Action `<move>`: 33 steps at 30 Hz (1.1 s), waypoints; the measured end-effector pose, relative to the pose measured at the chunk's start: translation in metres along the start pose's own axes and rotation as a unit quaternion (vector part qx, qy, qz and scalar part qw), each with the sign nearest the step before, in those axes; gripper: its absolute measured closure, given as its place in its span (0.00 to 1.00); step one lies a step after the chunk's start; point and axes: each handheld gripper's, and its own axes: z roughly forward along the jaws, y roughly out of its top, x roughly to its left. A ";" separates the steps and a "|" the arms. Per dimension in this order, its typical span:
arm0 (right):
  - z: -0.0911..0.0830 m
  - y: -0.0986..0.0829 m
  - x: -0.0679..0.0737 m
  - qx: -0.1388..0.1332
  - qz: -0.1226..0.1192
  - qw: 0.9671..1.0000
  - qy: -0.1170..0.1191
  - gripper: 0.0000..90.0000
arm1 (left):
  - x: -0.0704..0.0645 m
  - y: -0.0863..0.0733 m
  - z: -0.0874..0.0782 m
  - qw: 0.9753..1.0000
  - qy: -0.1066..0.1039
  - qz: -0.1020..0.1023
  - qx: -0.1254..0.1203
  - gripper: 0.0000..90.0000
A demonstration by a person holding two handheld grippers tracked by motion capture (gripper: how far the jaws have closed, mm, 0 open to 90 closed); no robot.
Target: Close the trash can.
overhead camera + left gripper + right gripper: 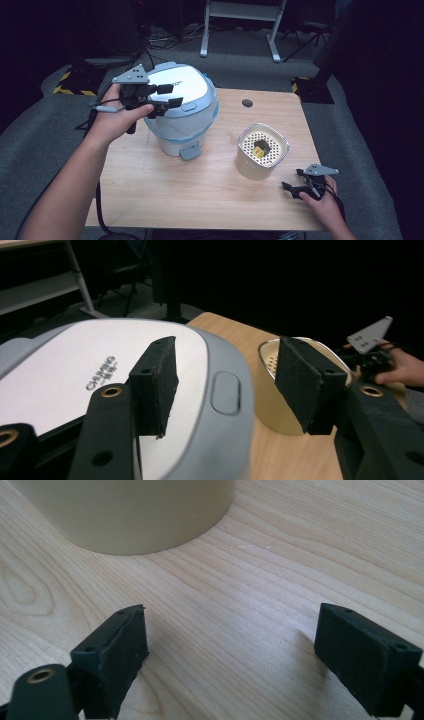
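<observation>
While our left gripper (167,96) hovers wide open over the rice cooker (182,110) at upper left, its lid latch faces the frame's bottom. Right of it stands a cream pot (261,152); our right gripper (291,185), jaws wide, rests on the table (200,190) beside it.

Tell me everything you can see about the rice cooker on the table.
The rice cooker is a rounded white pot with a pale blue-grey band and a flat white lid bearing grey lettering. Its lid is shut; an oval latch button sits at the lid's front edge, and a small grey tab sticks out near the base. It looks like plastic. It stands upright at the table's far left. The left gripper hovers open over the lid.
</observation>
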 end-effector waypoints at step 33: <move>0.008 0.008 -0.002 0.001 -0.006 1.000 0.006 0.14 | -0.024 -0.118 -0.029 0.999 0.035 -0.027 0.026 0.46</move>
